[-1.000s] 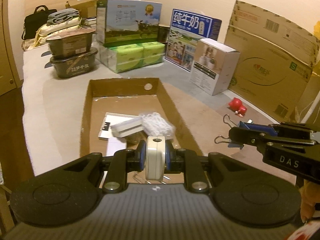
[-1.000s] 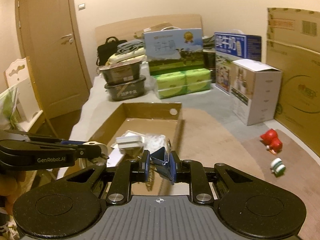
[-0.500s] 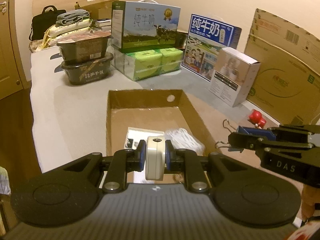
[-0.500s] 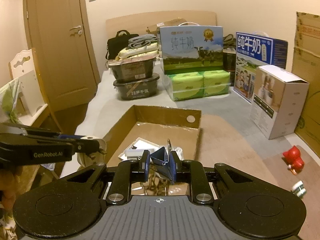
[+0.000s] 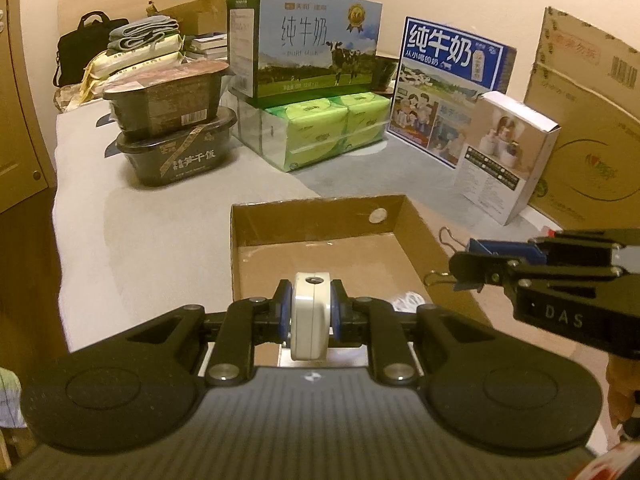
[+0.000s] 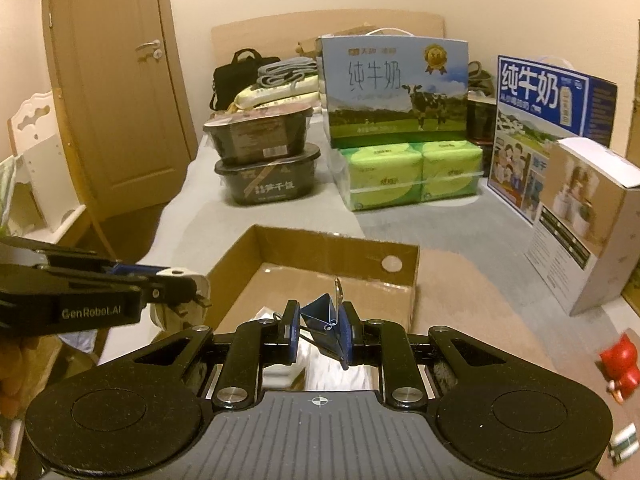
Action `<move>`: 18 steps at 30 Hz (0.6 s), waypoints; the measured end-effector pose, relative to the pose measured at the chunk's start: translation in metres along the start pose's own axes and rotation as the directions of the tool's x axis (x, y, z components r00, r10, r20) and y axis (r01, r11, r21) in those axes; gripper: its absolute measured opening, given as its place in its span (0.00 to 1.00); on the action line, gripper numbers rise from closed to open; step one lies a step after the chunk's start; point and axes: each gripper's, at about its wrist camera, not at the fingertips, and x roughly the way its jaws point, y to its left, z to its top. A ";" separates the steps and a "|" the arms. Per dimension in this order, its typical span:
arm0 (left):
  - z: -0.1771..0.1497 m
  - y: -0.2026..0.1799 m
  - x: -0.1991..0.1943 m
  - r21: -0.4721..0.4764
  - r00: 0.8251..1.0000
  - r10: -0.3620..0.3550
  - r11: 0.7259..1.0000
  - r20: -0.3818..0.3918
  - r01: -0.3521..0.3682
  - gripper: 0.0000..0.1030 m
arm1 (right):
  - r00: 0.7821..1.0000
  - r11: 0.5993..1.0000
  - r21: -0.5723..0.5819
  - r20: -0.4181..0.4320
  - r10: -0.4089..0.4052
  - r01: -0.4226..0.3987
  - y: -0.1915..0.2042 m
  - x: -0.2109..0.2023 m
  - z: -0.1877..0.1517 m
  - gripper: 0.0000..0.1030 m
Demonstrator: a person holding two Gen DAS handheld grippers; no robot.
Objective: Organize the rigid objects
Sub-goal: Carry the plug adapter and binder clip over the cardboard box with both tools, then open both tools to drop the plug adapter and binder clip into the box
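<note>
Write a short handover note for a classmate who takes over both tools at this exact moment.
Left tool: shut on a white device, over the near end of the box.
Right tool: shut on a blue clip, also over the box.
Done: some items lie in the box, mostly hidden; both held things are lifted.
Left: release both into the box, then fetch the red toy and the small striped item from the rug.

Between my left jaws I grip a small white rounded case, upright on its edge, over the near end of the open cardboard box. My right jaws pinch a blue binder clip, its wire handles sticking up and out, above the box's near right part. A white packet lies inside.
</note>
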 end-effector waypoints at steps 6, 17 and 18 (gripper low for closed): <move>0.013 0.005 0.031 0.009 1.000 -0.001 1.000 -0.011 0.001 0.17 | 1.000 1.000 -0.002 -0.015 -0.009 0.009 -0.013 0.033 0.014 0.20; 0.031 0.010 0.079 0.016 1.000 0.004 1.000 -0.019 -0.004 0.17 | 0.999 1.000 0.024 -0.052 -0.011 0.012 -0.037 0.080 0.021 0.20; 0.032 0.010 0.082 0.013 1.000 0.003 1.000 -0.018 -0.002 0.17 | 0.998 1.000 0.026 -0.054 -0.010 0.012 -0.038 0.083 0.021 0.20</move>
